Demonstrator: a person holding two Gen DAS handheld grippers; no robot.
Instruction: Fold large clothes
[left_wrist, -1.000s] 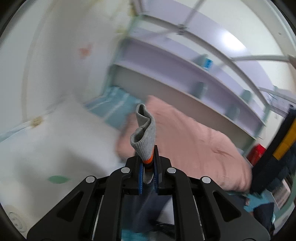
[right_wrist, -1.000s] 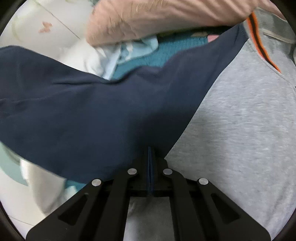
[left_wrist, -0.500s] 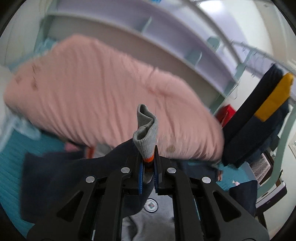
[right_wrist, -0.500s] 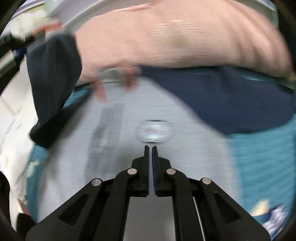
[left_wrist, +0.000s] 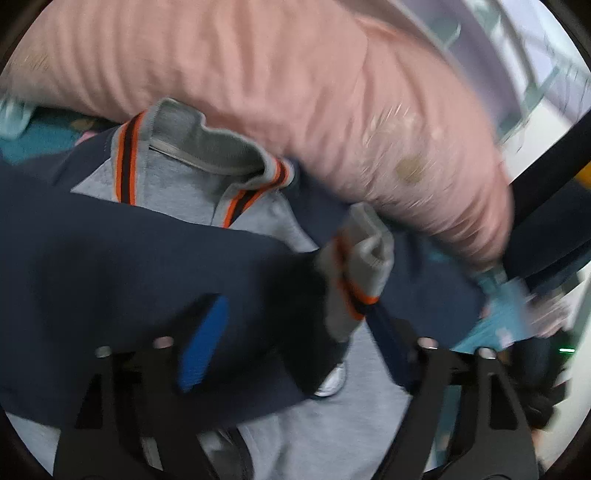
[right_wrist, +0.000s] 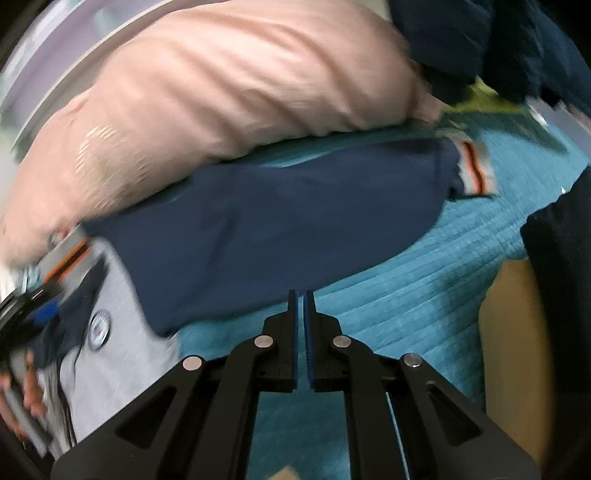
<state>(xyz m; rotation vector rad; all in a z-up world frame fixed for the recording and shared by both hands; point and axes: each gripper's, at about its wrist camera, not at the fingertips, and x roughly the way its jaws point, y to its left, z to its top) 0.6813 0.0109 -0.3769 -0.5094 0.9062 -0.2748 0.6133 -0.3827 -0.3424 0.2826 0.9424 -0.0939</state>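
Note:
A grey sweatshirt (left_wrist: 177, 192) with navy sleeves and orange-striped trim lies on a teal bedspread (right_wrist: 424, 295). In the left wrist view my left gripper (left_wrist: 295, 332) has its jaws spread wide; the navy sleeve (left_wrist: 129, 277) lies folded across the grey body, its grey cuff (left_wrist: 362, 273) loose between the fingers. In the right wrist view my right gripper (right_wrist: 301, 299) is shut and empty above the bedspread, just in front of the other navy sleeve (right_wrist: 277, 229), which stretches right to its cuff (right_wrist: 476, 170).
A large pink pillow (right_wrist: 221, 96) lies right behind the sweatshirt, also in the left wrist view (left_wrist: 258, 81). Dark clothes (right_wrist: 498, 48) hang at the upper right. A tan box (right_wrist: 513, 350) stands at the right edge of the bed.
My left gripper has come down over the sweatshirt and opened, letting go of the cuff it held. My right gripper swung right, off the grey body to the teal bedspread.

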